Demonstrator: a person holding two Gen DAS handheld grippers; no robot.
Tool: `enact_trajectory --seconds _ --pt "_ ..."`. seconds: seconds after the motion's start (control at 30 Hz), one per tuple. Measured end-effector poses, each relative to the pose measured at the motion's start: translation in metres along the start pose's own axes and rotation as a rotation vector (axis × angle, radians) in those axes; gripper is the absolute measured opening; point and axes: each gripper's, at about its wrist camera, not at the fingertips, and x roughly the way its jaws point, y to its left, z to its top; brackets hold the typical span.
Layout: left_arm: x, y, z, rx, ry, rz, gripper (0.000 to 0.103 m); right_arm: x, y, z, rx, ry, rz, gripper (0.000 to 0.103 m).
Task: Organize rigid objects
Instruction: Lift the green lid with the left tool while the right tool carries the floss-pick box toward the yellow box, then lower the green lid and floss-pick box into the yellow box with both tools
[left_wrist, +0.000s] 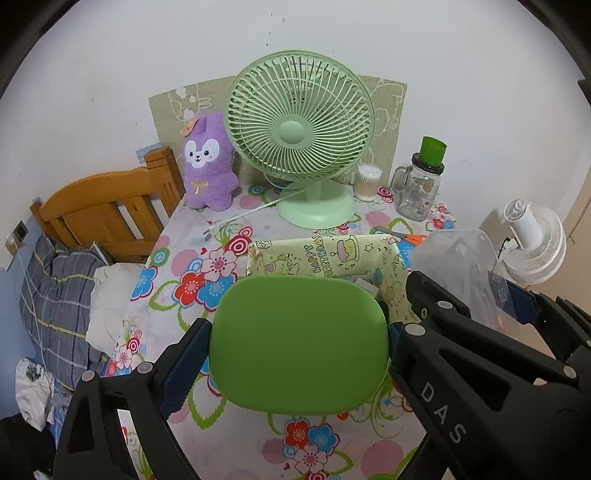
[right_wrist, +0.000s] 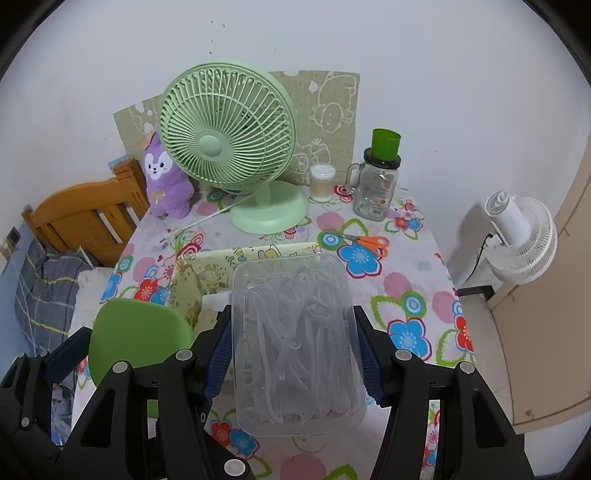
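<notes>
My left gripper (left_wrist: 299, 347) is shut on a flat green rounded case (left_wrist: 299, 343) and holds it above the floral table, in front of a yellow cartoon-print fabric bin (left_wrist: 328, 254). My right gripper (right_wrist: 295, 350) is shut on a clear plastic box of white floss picks (right_wrist: 295, 339), held just right of the bin (right_wrist: 192, 280). The green case also shows in the right wrist view (right_wrist: 140, 339). The clear box shows at the right of the left wrist view (left_wrist: 458, 273). Most of the bin's inside is hidden.
On the floral tablecloth (right_wrist: 406, 295) stand a green desk fan (right_wrist: 236, 147), a purple plush (right_wrist: 166, 184), a cotton swab jar (right_wrist: 322, 182), a glass mug jar with a green cup (right_wrist: 376, 184) and orange scissors (right_wrist: 369, 242). A wooden bed (left_wrist: 110, 206) is left, a white fan (right_wrist: 517, 240) right.
</notes>
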Motion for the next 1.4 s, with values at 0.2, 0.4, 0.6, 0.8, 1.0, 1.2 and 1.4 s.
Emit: enact_trajectory --seconds 0.2,0.4,0.6,0.8,1.0,1.2,1.4 --pt "0.016 0.000 0.009 -0.003 0.004 0.005 0.095 0.019 0.001 0.011 -0.017 -0.001 0.009 0.062" --pt "0.034 0.001 0.017 0.001 0.001 0.004 0.095 0.040 0.004 0.020 -0.033 0.003 0.018 0.062" --pt "0.056 0.003 0.023 0.001 0.014 -0.006 0.095 0.064 0.007 0.026 -0.050 0.023 0.033 0.062" --pt "0.080 0.002 0.025 0.008 0.034 -0.015 0.095 0.091 0.007 0.029 -0.052 0.049 0.048 0.062" --pt "0.101 0.000 0.026 0.008 0.054 -0.013 0.095 0.114 0.006 0.029 -0.052 0.070 0.067 0.063" --pt "0.118 0.000 0.025 0.015 0.081 0.000 0.095 0.135 0.006 0.027 -0.042 0.095 0.081 0.063" --pt "0.127 0.001 0.021 0.026 0.101 0.017 0.095 0.150 0.008 0.021 -0.027 0.120 0.117 0.064"
